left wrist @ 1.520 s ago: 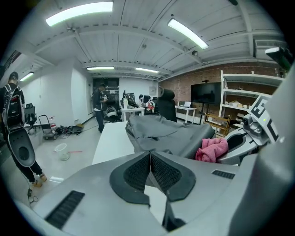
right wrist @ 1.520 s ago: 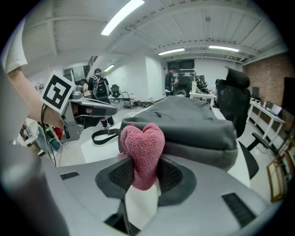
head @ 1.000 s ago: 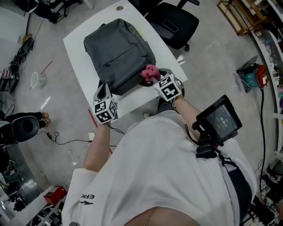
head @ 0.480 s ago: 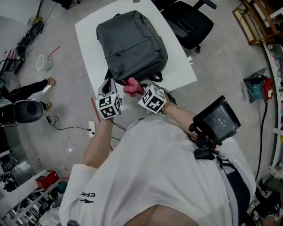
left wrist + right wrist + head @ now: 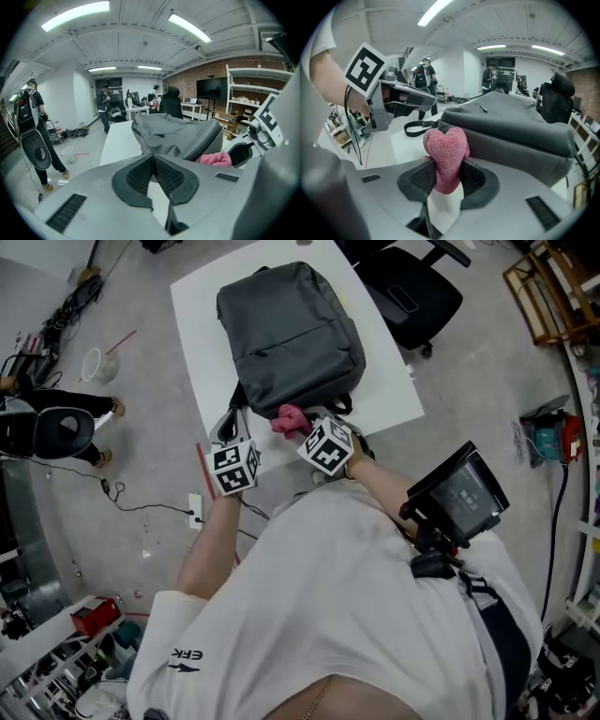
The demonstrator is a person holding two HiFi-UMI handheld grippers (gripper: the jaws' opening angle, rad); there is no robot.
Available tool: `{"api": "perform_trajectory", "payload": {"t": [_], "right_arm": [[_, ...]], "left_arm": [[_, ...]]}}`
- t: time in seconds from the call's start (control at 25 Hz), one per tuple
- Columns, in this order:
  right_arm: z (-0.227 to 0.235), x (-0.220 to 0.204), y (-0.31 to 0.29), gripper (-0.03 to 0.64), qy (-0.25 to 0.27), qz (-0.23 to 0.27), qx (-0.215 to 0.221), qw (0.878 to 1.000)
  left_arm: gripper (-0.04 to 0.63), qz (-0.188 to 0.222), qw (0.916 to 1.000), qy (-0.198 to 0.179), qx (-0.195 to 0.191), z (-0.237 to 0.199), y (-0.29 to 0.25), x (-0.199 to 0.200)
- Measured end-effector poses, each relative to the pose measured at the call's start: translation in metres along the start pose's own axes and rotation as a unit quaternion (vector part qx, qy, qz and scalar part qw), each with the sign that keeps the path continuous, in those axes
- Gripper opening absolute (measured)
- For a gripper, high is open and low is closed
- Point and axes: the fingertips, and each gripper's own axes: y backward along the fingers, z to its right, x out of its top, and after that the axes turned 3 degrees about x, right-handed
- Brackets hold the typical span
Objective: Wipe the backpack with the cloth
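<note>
While the dark grey fabric backpack (image 5: 291,334) lies flat on the white rectangular table (image 5: 199,348), its zips look shut and its inside is hidden. The table stands on a grey concrete floor (image 5: 459,371), with a black office chair (image 5: 408,287) near one corner and a clear plastic cup (image 5: 95,363) lying well apart on the floor. The backpack looks matte and lightly creased, with a black strap (image 5: 415,126) trailing from its near end. The right gripper (image 5: 446,169) pinches a bunched pink terry cloth (image 5: 445,154) at the backpack's near edge. The left gripper (image 5: 153,158) hovers just beside, its jaws pressed together on nothing.
</note>
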Motion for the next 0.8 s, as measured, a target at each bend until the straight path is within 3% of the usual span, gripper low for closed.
{"api": "perform_trajectory", "payload": {"t": [0.28, 0.56, 0.8], "right_arm": [[0.076, -0.034, 0.055, 0.118, -0.063, -0.003, -0.072, 0.995], [0.138, -0.065, 0.084, 0.118, -0.128, -0.004, -0.149, 0.981], [0.155, -0.079, 0.097, 0.118, -0.154, -0.009, -0.169, 0.973]], "left_arm": [[0.005, -0.001, 0.9998, -0.004, -0.02, 0.034, -0.022, 0.02], [0.005, 0.004, 0.9994, -0.009, -0.033, 0.034, -0.043, 0.022], [0.005, 0.005, 0.9995, -0.008, -0.03, 0.03, -0.045, 0.023]]}}
